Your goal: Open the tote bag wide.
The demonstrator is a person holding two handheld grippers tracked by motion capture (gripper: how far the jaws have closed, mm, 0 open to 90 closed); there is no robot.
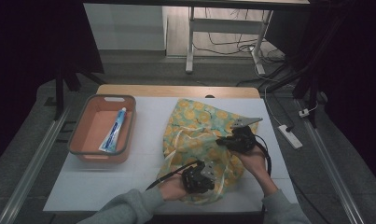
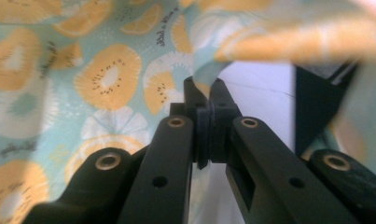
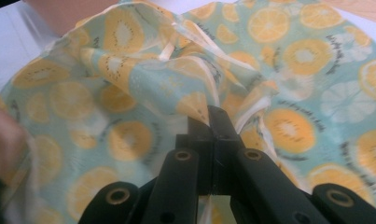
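Note:
A pale green bag printed with orange and kiwi slices (image 1: 195,135) lies crumpled on the white table top (image 1: 148,116), right of centre. My left gripper (image 1: 198,173) is at the bag's near edge, shut on a fold of the bag's fabric (image 2: 197,74). My right gripper (image 1: 232,138) is at the bag's right side, its jaws shut on a bunched pleat of the same fabric (image 3: 199,105). Both hands hold the fabric a little above the table. The bag's inside is hidden.
A salmon-coloured plastic basket (image 1: 85,121) stands at the table's left with a blue and white toothpaste tube (image 1: 114,130) lying in it. A wooden strip (image 1: 176,90) runs along the table's far edge. A power strip (image 1: 289,135) and cables lie on the floor to the right.

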